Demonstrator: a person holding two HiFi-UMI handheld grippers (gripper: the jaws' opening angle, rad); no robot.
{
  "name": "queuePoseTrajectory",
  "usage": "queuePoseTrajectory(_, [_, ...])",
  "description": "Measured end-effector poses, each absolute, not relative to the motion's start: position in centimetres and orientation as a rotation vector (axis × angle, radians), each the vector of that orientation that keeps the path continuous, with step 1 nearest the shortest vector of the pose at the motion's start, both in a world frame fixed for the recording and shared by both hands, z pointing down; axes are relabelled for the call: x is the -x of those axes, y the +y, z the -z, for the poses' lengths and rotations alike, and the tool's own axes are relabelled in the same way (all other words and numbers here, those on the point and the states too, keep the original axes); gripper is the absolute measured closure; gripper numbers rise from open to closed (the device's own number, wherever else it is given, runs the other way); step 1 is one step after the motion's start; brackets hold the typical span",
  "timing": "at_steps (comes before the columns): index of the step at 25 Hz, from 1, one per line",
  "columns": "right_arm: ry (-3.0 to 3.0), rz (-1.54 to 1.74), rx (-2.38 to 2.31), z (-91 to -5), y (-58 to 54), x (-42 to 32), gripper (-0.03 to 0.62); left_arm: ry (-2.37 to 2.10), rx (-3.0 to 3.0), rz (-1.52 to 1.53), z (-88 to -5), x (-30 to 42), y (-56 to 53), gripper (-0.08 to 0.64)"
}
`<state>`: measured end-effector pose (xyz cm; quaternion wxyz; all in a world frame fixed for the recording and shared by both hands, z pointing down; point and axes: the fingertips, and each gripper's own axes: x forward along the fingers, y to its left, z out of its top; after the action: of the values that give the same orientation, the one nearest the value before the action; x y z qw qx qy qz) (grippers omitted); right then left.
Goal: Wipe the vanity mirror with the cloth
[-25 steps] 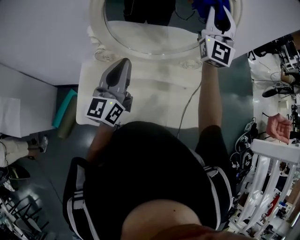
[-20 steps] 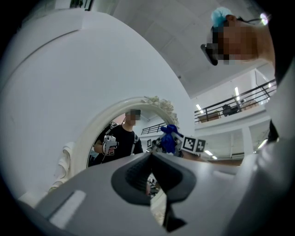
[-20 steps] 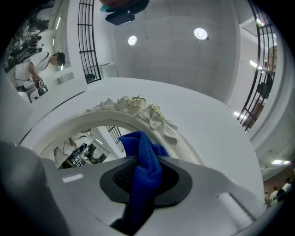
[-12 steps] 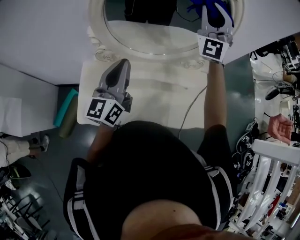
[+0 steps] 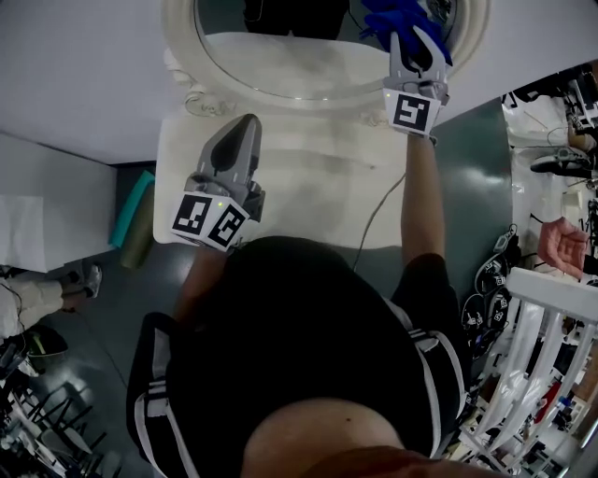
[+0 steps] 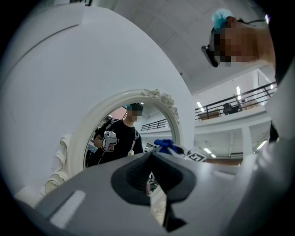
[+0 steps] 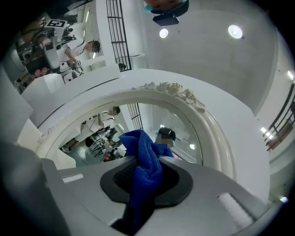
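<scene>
We're working in a busy workshop-type room with a dark floor and a white wall, and a white vanity desk (image 5: 318, 177) is sitting against that wall. Down on the floor by the desk's left edge a teal thing (image 5: 131, 213) is lying, and we can't tell what it is.

Over the left part of the desk we're holding the left gripper (image 5: 245, 123) with its jaws pressed together and nothing in them, well apart from the glass. Our guess is we're just parking it there so it isn't blocking the wipe.

At the desk's back edge the oval vanity mirror (image 5: 290, 56) is standing in its ornate white frame, and we're showing up in the reflection.

Up at the mirror's right side the right gripper (image 5: 416, 42) is clenching the blue cloth (image 5: 397, 17). The cloth is bunching out ahead of the jaws, probably so the fabric and not the plastic is meeting the glass. Whether it's actually touching, we can't tell. A cable (image 5: 372, 213) is trailing across the desk's right part.

Writing-wise, we're only seeing the black-and-white square markers on the gripper cubes, no brand or label we can read.
</scene>
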<state>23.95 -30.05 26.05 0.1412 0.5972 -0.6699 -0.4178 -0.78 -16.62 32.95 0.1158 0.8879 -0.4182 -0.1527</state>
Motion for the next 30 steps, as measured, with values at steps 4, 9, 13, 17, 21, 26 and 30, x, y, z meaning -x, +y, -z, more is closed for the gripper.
queuePoseTrajectory(4, [-1.970,1.123,-1.724,-30.7,-30.1,-24.4,0.540,-1.219,-2.596,0.425,-33.5,0.3,-16.8,0.549])
queuePoseTrajectory(9, [-2.025,0.983,-1.722,-37.7,-30.0,-24.5,0.540,-1.217,-2.596,0.387,-33.9,0.0,-16.8,0.549])
queuePoseTrajectory(13, [-2.064,0.865,-1.734,-42.4,-30.0,-24.4,0.540,-1.223,-2.593,0.356,-34.3,-0.1,-17.1,0.549])
queuePoseTrajectory(17, [-2.089,0.776,-1.720,-47.4,-30.6,-23.8,0.540,-1.239,-2.583,0.333,-34.9,-0.4,-17.7,0.549])
queuePoseTrajectory(21, [-2.111,0.712,-1.686,-51.0,-30.8,-23.0,0.540,-1.264,-2.564,0.310,-35.5,0.0,-18.0,0.549])
queuePoseTrajectory(26, [-2.169,0.601,-1.702,-52.2,-31.0,-21.7,0.540,-1.309,-2.537,0.292,-35.8,0.9,-18.0,0.549])
queuePoseTrajectory(30, [-2.195,0.513,-1.632,-54.8,-31.3,-19.8,0.540,-1.341,-2.512,0.285,-36.2,1.7,-17.8,0.549])
